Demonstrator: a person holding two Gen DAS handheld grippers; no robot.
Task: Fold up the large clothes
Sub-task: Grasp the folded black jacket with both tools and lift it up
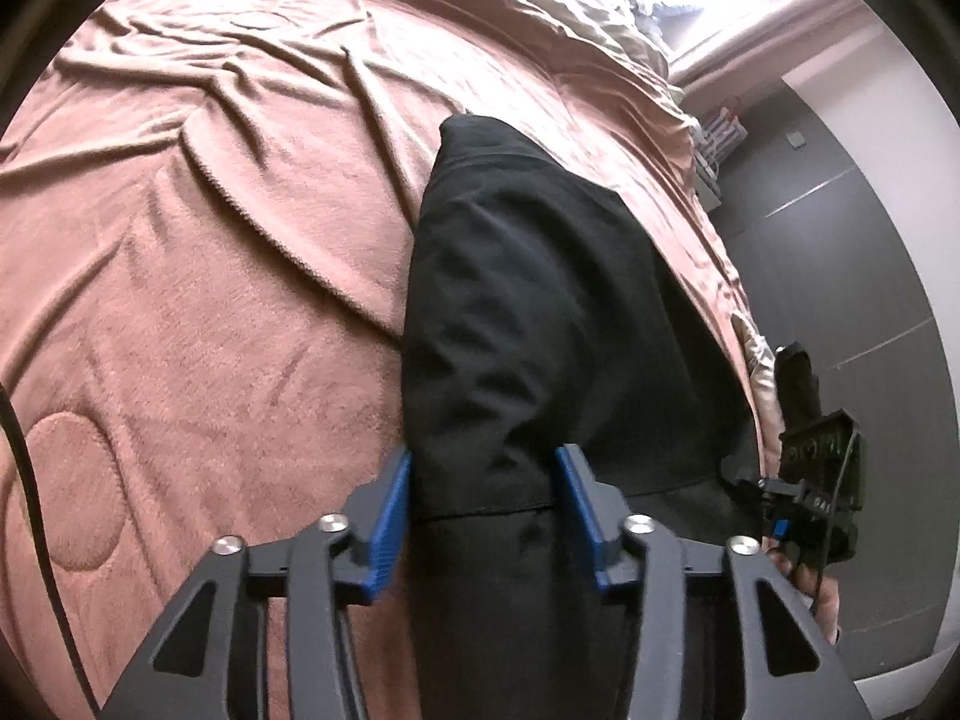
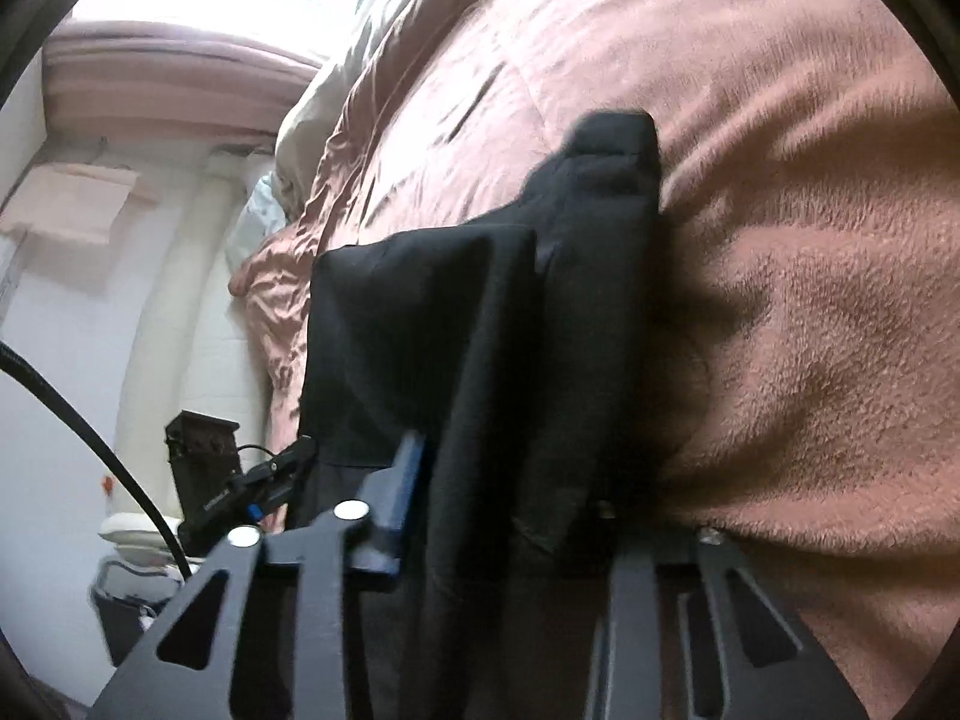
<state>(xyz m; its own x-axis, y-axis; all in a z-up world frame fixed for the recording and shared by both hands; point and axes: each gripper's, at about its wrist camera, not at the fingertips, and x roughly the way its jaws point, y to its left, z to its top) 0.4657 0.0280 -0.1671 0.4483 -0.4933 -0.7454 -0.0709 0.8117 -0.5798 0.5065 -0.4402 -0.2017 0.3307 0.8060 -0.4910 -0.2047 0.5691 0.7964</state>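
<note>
In the left wrist view, the left gripper point(image 1: 486, 510) has its blue jaws part open on each side of the black folded cloth garment point(image 1: 540, 312), touching its edges. The garment lies on the fuzzy pink blanket point(image 1: 210, 300) of the bed.

In the right wrist view, the right gripper point(image 2: 510, 516) has its jaws nearly closed, pinching the same garment point(image 2: 480, 330), which drapes over them near the bed's edge.

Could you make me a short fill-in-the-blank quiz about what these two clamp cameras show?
1. The dark folded garment is coloured ____.
2. It lies on a fuzzy blanket coloured ____.
3. The left gripper has pads coloured ____.
4. Between the fingers of the right gripper sits the ____.

Missing words: black; pink; blue; garment
</note>
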